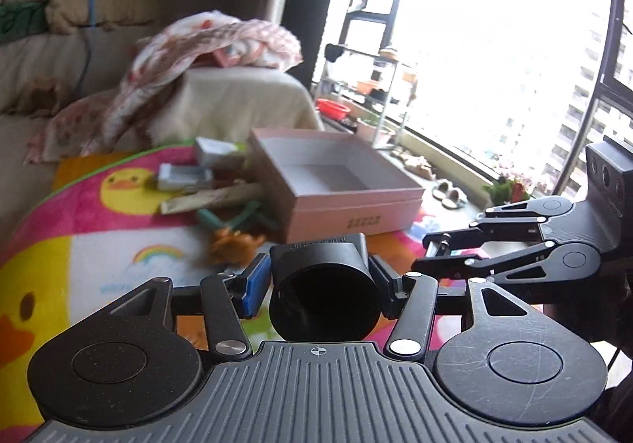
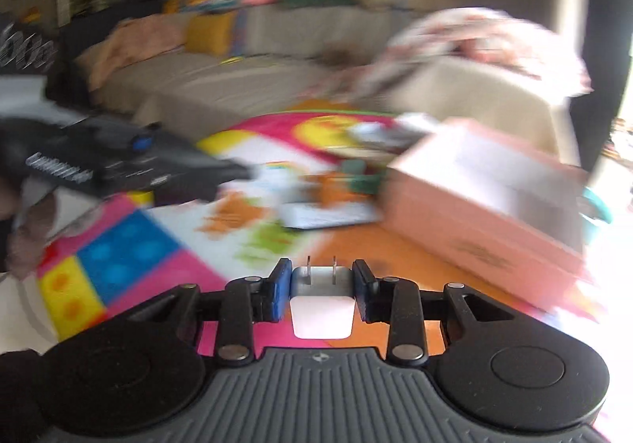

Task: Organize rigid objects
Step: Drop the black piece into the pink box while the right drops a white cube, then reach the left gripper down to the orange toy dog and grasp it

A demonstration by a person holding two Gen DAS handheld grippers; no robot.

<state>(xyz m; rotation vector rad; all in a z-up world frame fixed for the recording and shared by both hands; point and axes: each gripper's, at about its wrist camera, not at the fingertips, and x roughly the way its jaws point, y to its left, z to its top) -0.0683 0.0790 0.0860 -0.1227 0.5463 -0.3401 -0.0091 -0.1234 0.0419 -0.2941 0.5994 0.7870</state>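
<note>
Left wrist view first: I see the sofa (image 1: 221, 103) filling the upper left of the frame, with a crumpled floral cloth (image 1: 190, 47) heaped on it. Below that spreads the bright play mat (image 1: 79, 229) with its duck and rainbow print. On the mat, at centre frame, sits the open pink box (image 1: 336, 182), its inside bare as far as I can see. Left of the box lies a loose pile: small silvery packets (image 1: 186, 176), a pale flat stick (image 1: 209, 197), and an orange toy (image 1: 233, 245) nearest me. My left gripper (image 1: 322, 281) pinches a black cylinder (image 1: 324, 296) between its pads, low in the centre. At the right edge my right gripper (image 1: 439, 253) shows side-on.

Right wrist view is blurred. My right gripper (image 2: 321, 284) clamps a white plug adapter (image 2: 322, 300), prongs pointing away, at lower centre; the pink box (image 2: 486, 201) sits to the right of the frame.
</note>
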